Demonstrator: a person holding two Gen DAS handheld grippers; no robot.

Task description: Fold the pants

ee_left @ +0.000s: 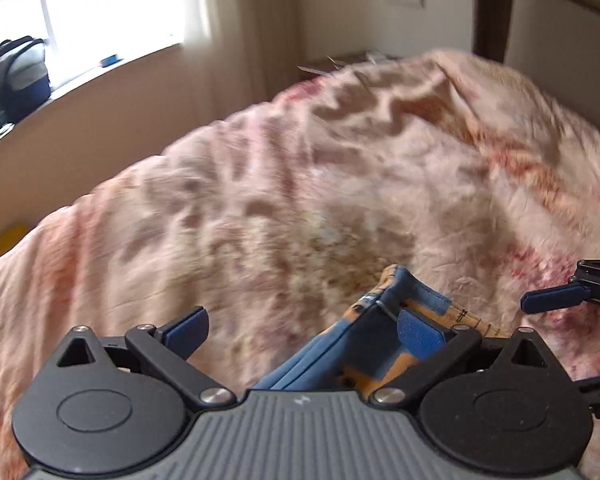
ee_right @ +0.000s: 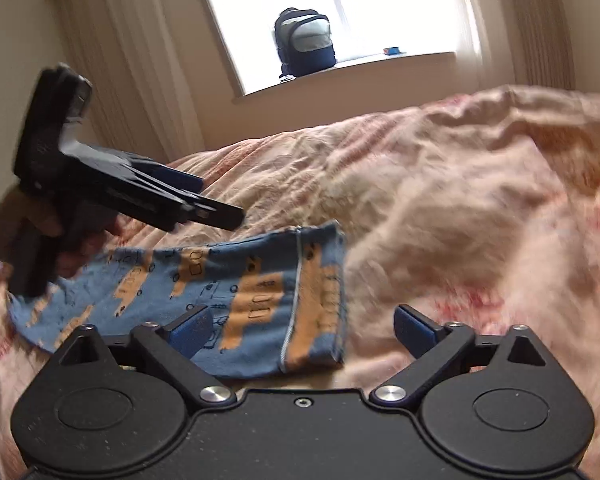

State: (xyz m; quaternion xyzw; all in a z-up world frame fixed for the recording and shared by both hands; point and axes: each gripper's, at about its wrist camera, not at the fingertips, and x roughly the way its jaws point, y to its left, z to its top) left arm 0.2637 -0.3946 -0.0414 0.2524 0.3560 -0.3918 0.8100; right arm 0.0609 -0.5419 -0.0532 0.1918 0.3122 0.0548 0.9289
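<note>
Right wrist: pants [ee_right: 204,300] on rumpled pink bedspread [ee_right: 460,208]; both hand-held grippers wide open, empty.

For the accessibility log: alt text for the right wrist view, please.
Blue pants with orange print lie flat on a pink bedspread, partly between the open right claw fingers. The left claw, held in a hand, hovers above them; a backpack sits on the windowsill.
</note>
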